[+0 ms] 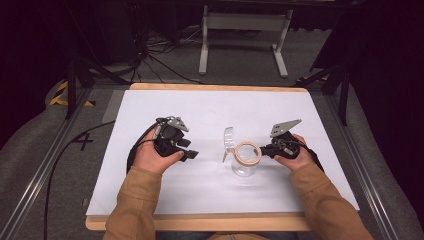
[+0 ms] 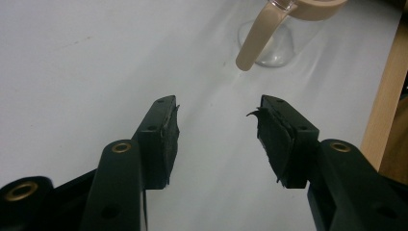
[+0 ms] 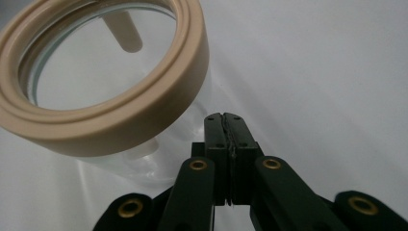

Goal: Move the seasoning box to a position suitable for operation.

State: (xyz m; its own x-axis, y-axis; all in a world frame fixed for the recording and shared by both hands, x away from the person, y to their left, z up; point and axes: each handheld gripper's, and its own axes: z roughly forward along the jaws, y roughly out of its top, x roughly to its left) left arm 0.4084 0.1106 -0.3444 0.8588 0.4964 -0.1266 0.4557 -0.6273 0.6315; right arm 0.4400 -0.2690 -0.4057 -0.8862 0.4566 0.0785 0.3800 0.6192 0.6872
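Note:
A clear jar (image 1: 245, 167) with a beige ring (image 1: 248, 153) around its mouth stands on the white mat (image 1: 200, 110), right of centre. Its clear lid (image 1: 228, 142) is flipped up on the left side. My right gripper (image 1: 265, 150) lies level just right of the jar. In the right gripper view its jaws (image 3: 224, 118) are shut flat together with nothing between them, tips close under the beige ring (image 3: 120, 115). My left gripper (image 1: 189, 152) rests left of the jar, pointing toward it. In the left gripper view it (image 2: 219, 108) is open and empty, with the jar (image 2: 274, 48) and a beige strap (image 2: 255, 38) farther off.
The mat covers a wooden tabletop whose front edge (image 1: 200, 222) runs near the person's sleeves. Metal rails (image 1: 50, 160) flank the table. A white stand (image 1: 245, 30) and cables lie on the floor behind.

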